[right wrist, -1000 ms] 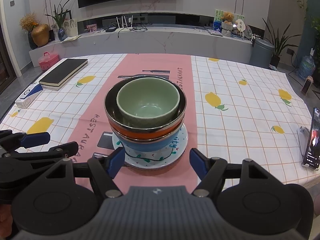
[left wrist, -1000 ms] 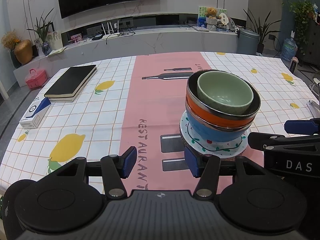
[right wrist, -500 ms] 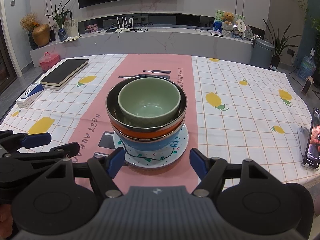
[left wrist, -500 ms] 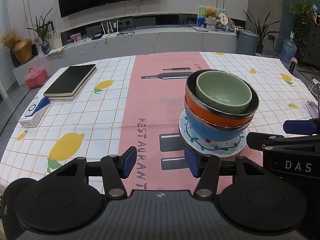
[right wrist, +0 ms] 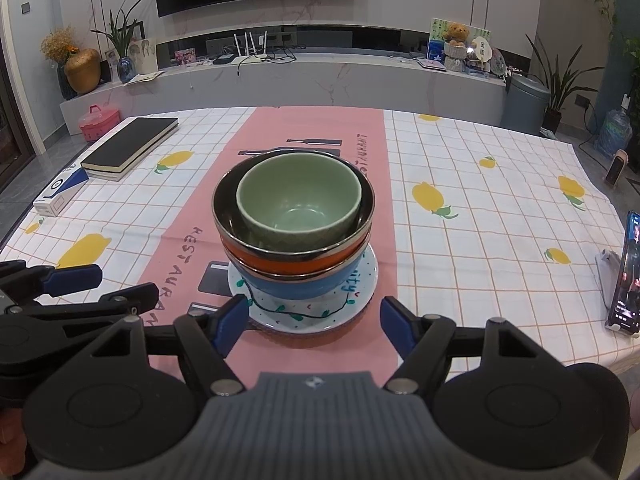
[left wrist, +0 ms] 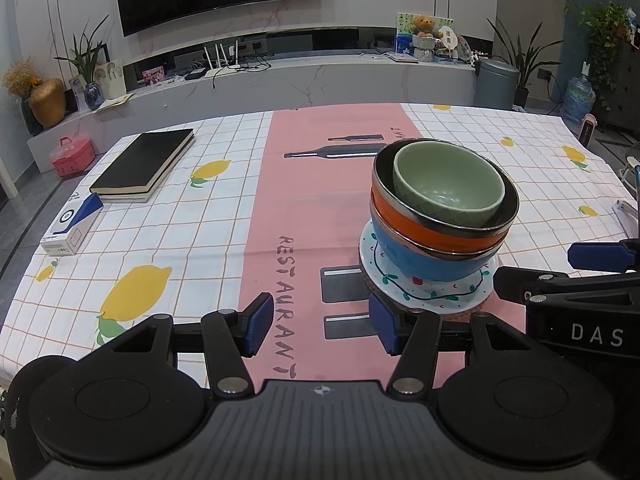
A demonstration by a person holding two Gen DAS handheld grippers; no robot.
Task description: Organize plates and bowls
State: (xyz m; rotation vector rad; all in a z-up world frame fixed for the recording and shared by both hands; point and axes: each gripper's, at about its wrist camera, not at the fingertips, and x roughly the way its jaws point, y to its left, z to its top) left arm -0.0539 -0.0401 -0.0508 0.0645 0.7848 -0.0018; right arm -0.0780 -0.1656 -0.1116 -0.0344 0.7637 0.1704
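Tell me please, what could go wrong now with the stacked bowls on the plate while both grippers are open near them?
1. The green bowl sits loosely and off-centre inside the orange bowl; a nudge could tip it.
2. The right gripper is open close to the plate; pushing forward might shove the whole stack, blue bowl included.
3. The left gripper is open beside the right one; the two could collide.

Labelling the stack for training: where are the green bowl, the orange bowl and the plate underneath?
green bowl (right wrist: 298, 204): right wrist view, on its inner wall.
orange bowl (right wrist: 280, 265): right wrist view, on its outer side.
plate (right wrist: 320, 314): right wrist view, on its near rim.
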